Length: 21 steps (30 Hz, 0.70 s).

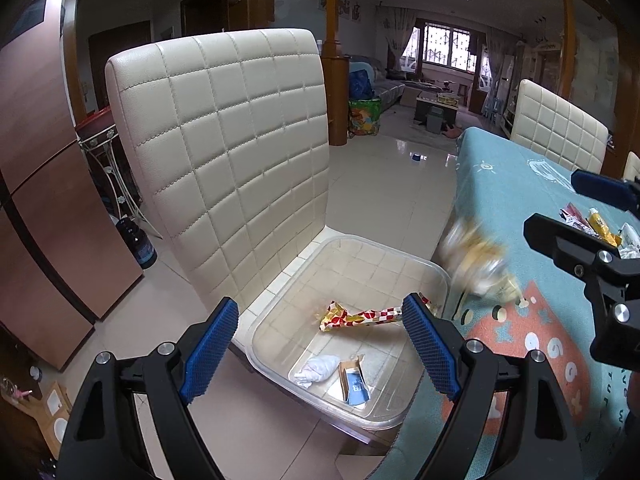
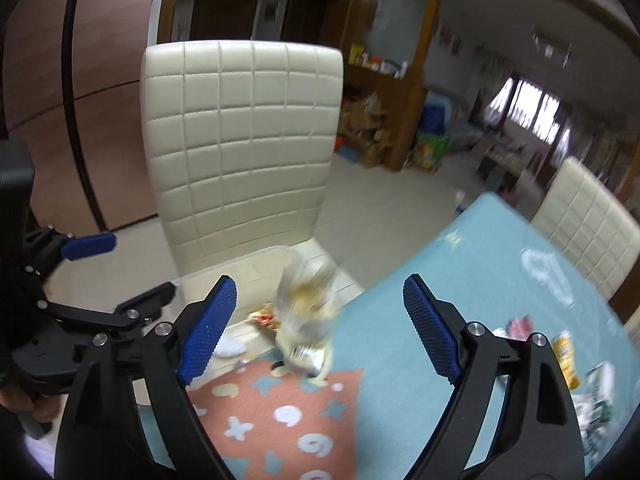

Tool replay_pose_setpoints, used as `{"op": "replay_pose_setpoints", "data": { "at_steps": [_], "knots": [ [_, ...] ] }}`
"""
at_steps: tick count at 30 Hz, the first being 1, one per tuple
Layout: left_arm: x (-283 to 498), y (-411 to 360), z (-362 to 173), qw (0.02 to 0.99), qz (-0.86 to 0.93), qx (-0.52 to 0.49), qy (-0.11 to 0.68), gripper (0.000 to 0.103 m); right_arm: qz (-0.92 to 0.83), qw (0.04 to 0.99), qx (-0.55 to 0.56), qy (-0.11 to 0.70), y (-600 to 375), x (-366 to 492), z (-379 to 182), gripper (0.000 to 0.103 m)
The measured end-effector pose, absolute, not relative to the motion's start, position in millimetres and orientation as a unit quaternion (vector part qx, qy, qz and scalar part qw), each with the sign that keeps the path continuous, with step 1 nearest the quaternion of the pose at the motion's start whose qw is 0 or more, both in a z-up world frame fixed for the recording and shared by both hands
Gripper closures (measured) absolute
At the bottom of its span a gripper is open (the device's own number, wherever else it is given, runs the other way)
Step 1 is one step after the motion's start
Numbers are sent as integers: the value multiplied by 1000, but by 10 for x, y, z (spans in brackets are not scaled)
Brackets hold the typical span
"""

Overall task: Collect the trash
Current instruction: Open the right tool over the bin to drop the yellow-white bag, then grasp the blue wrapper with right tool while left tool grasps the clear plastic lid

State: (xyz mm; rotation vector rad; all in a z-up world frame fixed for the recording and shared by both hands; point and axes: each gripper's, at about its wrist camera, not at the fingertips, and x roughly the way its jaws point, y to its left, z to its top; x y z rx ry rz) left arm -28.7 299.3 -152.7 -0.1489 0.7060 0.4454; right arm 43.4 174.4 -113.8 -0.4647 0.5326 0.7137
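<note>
the left gripper (image 1: 320, 334) is hanging over the clear plastic bin (image 1: 436, 270) on the cream chair (image 1: 224, 140), its jaws standing wide apart with nothing between them. the left wrist view is looking straight into the bin: a red-and-yellow checkered wrapper (image 1: 362, 316), a white crumpled tissue (image 1: 316, 370) and a small brown-and-blue packet (image 1: 354, 384) are lying on its floor. the right wrist view is giving only slivers of these behind the right gripper (image 2: 320, 330), whose jaws are also spread wide and gripping nothing. between those jaws a yellowish clear wrapper (image 2: 306, 320) is smearing into a blur at the edge of the blue tablecloth (image 2: 460, 272), just beside the bin; whether it is touching the cloth or in the air is impossible to tell. the left wrist view is catching the same blur (image 1: 478, 264) near the bin's right rim. more wrappers (image 2: 568, 360) are sitting on the cloth to the right, partly cut off by the frame edge and too soft to read.
</note>
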Motion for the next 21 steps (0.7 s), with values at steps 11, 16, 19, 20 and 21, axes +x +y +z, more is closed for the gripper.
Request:
{"op": "replay_pose_setpoints", "data": {
  "at_steps": [11,16,19,20,21],
  "knots": [
    [-296,2756,-1401,920,198,-50,335,21,307,890,-200,272,1341,507,-1137,20],
    [-251,2493,-1313,926,175,-35,331,21,281,901,-178,279,953,516,-1109,20],
    [-183,2242,-1282,929,148,-24,337,21,253,910,-164,284,604,523,-1108,20],
    [-161,2159,-1275,930,141,-18,338,21,246,912,-161,285,532,530,-1105,20],
    [-139,2084,-1267,931,134,-13,338,21,237,915,-156,288,424,538,-1109,20]
  ]
}}
